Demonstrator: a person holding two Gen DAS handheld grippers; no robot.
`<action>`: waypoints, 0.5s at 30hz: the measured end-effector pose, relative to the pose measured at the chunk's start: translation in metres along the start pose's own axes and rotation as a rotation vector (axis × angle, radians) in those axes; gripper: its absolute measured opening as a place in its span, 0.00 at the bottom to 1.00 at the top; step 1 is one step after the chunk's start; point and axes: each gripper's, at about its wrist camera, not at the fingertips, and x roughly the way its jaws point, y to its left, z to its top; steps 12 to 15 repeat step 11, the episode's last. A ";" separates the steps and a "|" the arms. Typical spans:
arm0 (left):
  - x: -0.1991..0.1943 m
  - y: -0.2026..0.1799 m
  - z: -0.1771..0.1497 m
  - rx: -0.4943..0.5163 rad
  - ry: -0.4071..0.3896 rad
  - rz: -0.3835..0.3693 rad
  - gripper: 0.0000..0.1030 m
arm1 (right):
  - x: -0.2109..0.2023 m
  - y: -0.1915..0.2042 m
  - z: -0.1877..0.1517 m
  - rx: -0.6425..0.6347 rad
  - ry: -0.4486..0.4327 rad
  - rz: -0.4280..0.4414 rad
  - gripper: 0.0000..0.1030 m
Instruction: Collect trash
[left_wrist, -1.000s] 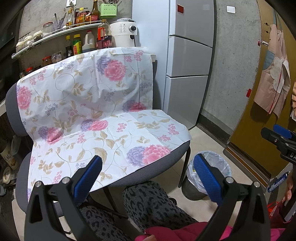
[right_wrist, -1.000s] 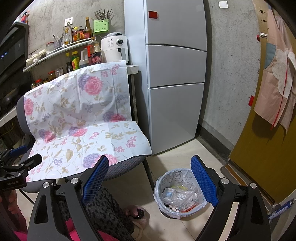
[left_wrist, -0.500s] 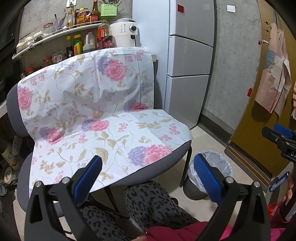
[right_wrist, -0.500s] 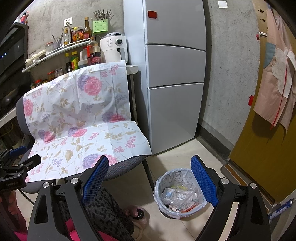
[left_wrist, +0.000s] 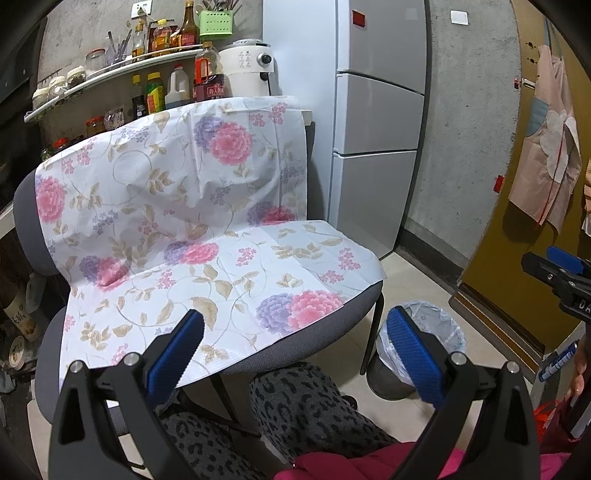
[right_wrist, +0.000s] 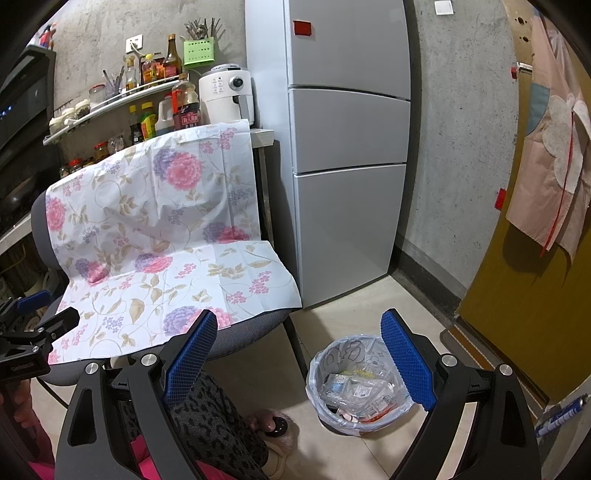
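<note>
A small bin (right_wrist: 360, 384) lined with a clear bag stands on the floor right of the chair, with several wrappers and packets inside. In the left wrist view the same bin (left_wrist: 439, 332) shows partly behind the right blue pad. My left gripper (left_wrist: 295, 350) is open and holds nothing, low in front of the chair's seat. My right gripper (right_wrist: 299, 354) is open too, empty, with the bin below its right finger. Each gripper appears at the edge of the other's view. No loose trash shows on the chair's flowered cloth (left_wrist: 207, 240).
A grey chair (right_wrist: 255, 332) draped in the cloth stands before a shelf of bottles (left_wrist: 162, 85) and a white appliance (right_wrist: 227, 96). A tall grey fridge (right_wrist: 347, 147) is right of it. A person's patterned legs (left_wrist: 295, 406) sit below. A yellow door (right_wrist: 535, 295) is right.
Both views have shifted only slightly; the chair and bin stay put, and both grippers remain open and empty.
</note>
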 end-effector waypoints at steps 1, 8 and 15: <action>-0.001 0.000 0.000 0.003 -0.009 -0.005 0.93 | 0.000 0.000 0.000 0.002 0.001 -0.002 0.87; 0.014 0.003 0.002 0.005 0.018 0.012 0.93 | 0.014 0.002 0.000 0.016 0.020 0.001 0.87; 0.030 0.016 0.000 -0.033 0.051 0.034 0.93 | 0.026 0.012 -0.001 0.021 0.041 0.020 0.88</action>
